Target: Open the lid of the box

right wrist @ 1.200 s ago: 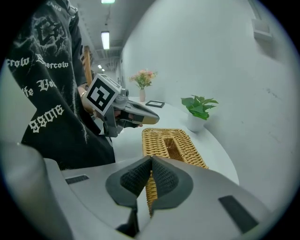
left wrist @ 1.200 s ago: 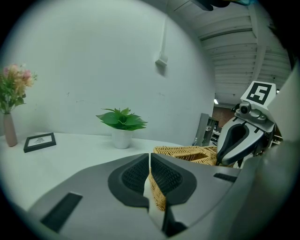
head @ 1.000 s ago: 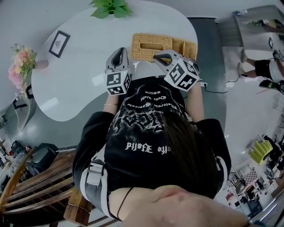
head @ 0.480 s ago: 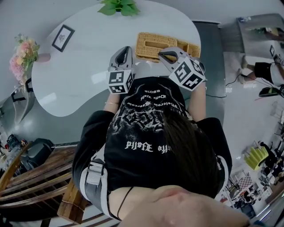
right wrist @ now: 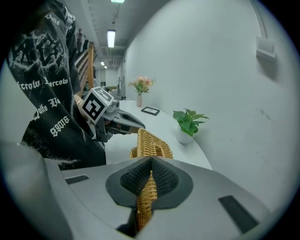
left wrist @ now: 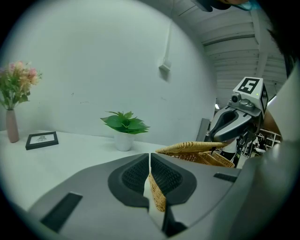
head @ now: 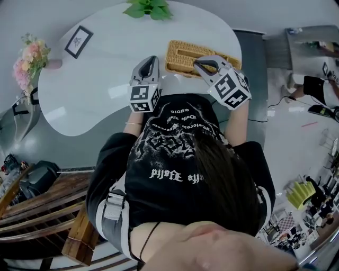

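A wicker box [head: 229, 59] stands at the far side of the white table [head: 90, 95]. Its woven lid [head: 185, 53] has a slot in the top. My right gripper [head: 201, 64] is shut on the near edge of the lid [right wrist: 152, 145], which stands tilted up off the box [left wrist: 213, 159]. The raised lid [left wrist: 192, 147] shows above the base in the left gripper view. My left gripper [head: 150, 60] sits at the box's near left corner. Its jaws are closed, with wicker rim [left wrist: 158, 199] between them. The left gripper [right wrist: 136, 124] meets that corner in the right gripper view.
A potted plant [head: 149, 9] stands behind the box. A framed picture [head: 78, 41] and a vase of flowers [head: 30, 57] are at the table's left end. The person's black shirt hides the near table edge. A wooden chair [head: 37, 211] is at lower left.
My right gripper has risen a little with the lid's edge in it, tilting the lid up. The left gripper has stayed at the box's corner.
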Demonstrator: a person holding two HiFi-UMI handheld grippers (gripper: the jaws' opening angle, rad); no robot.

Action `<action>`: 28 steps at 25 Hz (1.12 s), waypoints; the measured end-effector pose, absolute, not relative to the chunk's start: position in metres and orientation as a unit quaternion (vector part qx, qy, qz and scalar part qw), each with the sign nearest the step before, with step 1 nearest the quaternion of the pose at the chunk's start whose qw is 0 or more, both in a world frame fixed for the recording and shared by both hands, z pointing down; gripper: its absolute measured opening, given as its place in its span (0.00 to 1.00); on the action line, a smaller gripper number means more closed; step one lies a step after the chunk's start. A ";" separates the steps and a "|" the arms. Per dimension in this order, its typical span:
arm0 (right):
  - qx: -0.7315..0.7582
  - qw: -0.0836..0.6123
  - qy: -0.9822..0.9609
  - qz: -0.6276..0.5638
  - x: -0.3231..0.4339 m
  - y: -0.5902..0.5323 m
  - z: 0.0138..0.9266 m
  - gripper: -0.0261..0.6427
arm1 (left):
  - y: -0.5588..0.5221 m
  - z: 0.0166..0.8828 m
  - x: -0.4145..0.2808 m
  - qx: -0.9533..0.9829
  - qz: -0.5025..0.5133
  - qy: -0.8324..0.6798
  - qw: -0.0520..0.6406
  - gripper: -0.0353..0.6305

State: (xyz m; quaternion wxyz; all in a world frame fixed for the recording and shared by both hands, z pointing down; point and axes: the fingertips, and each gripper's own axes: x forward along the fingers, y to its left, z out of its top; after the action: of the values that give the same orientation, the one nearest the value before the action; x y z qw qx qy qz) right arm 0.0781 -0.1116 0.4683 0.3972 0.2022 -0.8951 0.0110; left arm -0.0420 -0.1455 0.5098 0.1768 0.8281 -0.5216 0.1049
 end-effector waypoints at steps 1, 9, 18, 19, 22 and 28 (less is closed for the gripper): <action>0.203 0.394 -0.896 0.012 0.079 -0.113 0.467 0.09 | -0.145 0.510 -0.043 0.828 0.105 -0.522 0.177 0.10; 0.201 0.395 -0.896 0.002 0.079 -0.123 0.456 0.09 | -0.146 0.509 -0.045 0.824 0.102 -0.528 0.179 0.10; 0.207 0.382 -0.901 -0.005 0.083 -0.141 0.442 0.09 | -0.148 0.513 -0.045 0.821 0.104 -0.530 0.185 0.10; 0.207 0.381 -0.901 -0.006 0.083 -0.143 0.441 0.09 | -0.148 0.513 -0.045 0.820 0.104 -0.531 0.185 0.10; 0.208 0.378 -0.902 -0.008 0.084 -0.147 0.437 0.09 | -0.150 0.513 -0.045 0.820 0.104 -0.531 0.185 0.10; 0.210 0.374 -0.903 -0.018 0.087 -0.159 0.431 0.09 | -0.151 0.514 -0.045 0.819 0.107 -0.533 0.186 0.10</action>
State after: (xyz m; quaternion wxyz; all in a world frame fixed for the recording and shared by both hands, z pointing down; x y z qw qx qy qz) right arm 0.0874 -0.1588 0.4311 0.3742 0.2099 -0.9031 -0.0180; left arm -0.0454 -0.1514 0.5140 0.1856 0.8188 -0.5326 0.1070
